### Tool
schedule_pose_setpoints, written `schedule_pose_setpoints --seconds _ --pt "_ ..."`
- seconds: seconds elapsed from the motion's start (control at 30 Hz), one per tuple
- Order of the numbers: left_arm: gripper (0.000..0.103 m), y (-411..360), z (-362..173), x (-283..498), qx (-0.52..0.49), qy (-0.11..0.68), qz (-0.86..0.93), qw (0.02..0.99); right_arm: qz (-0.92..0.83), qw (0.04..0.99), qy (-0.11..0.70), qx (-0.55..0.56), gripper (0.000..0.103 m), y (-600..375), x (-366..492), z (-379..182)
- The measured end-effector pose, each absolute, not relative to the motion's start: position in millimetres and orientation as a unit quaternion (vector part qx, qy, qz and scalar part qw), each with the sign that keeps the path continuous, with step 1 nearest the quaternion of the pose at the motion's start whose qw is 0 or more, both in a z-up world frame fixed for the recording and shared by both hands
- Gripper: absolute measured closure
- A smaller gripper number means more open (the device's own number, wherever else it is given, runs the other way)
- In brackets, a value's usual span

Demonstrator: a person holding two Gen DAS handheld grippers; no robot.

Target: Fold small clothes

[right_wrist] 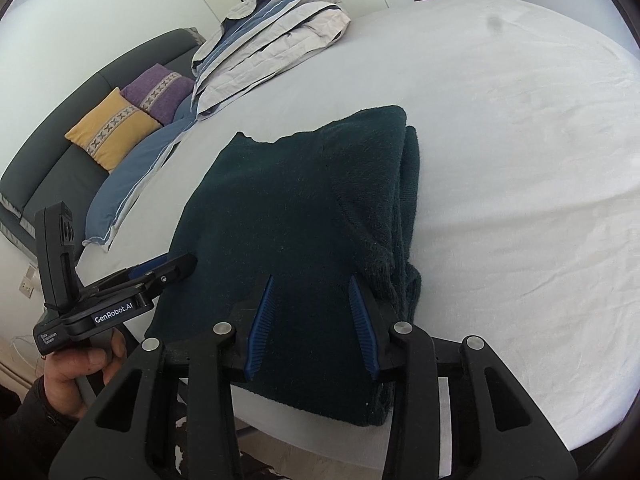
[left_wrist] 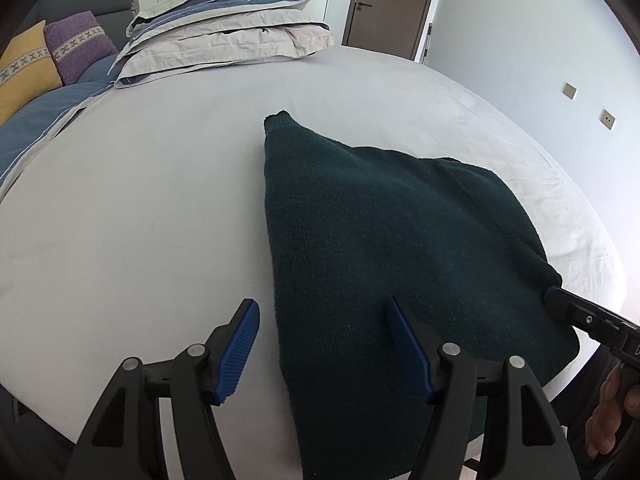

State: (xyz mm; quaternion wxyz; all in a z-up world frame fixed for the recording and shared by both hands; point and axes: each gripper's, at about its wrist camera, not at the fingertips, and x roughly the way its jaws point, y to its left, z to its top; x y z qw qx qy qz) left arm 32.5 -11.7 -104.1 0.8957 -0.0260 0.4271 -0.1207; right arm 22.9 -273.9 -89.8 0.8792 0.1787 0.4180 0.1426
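Note:
A dark green knitted sweater [left_wrist: 380,240] lies partly folded on the white bed sheet [left_wrist: 140,200], near the front edge. My left gripper [left_wrist: 322,316] is open, its fingers straddling the sweater's left edge just above it. In the right wrist view the sweater [right_wrist: 288,220] has its right side folded over into a thick stack. My right gripper [right_wrist: 312,284] is open over the sweater's near right part. The left gripper [right_wrist: 176,266] shows at the sweater's left edge, and the right gripper's tip [left_wrist: 560,300] at its right edge.
A folded grey and blue duvet [left_wrist: 228,28] lies at the far end of the bed. Yellow [left_wrist: 24,68] and purple [left_wrist: 76,44] cushions lean on a dark headboard at the left. A blue pillow [right_wrist: 132,188] lies beside them. A brown door [left_wrist: 388,4] stands behind.

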Motion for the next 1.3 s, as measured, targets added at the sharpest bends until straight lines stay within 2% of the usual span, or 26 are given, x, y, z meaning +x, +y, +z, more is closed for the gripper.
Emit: schedule_pose_setpoints --seconds 0.3,0.73,0.77,0.83,0.93,0.97,1.0,1.1,1.2,1.27,1.3 --pt "0.034 -19 -98 28 -0.014 0.426 -0.109 0.898 0.115 0.914 0.37 0.118 0.064 -269 1 -33" --pt "0.034 -21 -77 17 -0.007 0.409 -0.102 0.907 0.108 0.926 0.353 0.084 0.064 -257 -13 -10" --pt "0.034 -20 -73 15 -0.008 0.404 -0.098 0.91 0.105 0.927 0.352 0.08 0.062 -257 -14 -9" --pt "0.029 -16 -63 11 -0.01 0.384 -0.092 0.919 0.098 0.93 0.346 0.074 0.061 -255 -18 -6" --pt "0.009 -11 -42 0 -0.002 0.335 -0.069 0.94 0.092 0.934 0.341 0.059 0.06 -251 -22 0" --pt "0.001 -9 -33 -4 0.004 0.315 -0.057 0.947 0.089 0.935 0.338 0.054 0.059 -250 -24 2" --pt "0.0 -7 -24 -9 0.008 0.294 -0.048 0.954 0.086 0.937 0.336 0.05 0.057 -249 -25 5" --pt "0.0 0 2 -22 0.015 0.239 -0.021 0.971 0.076 0.942 0.325 0.041 0.052 -246 -31 15" --pt "0.0 6 25 -34 0.01 0.2 -0.003 0.98 0.055 0.949 0.308 0.037 0.041 -245 -38 27" --pt "0.0 9 37 -42 0.008 0.174 0.015 0.985 0.037 0.957 0.286 0.037 0.022 -246 -46 35" --pt "0.0 9 43 -44 0.014 0.163 0.025 0.986 0.027 0.961 0.271 0.036 0.018 -247 -50 40"
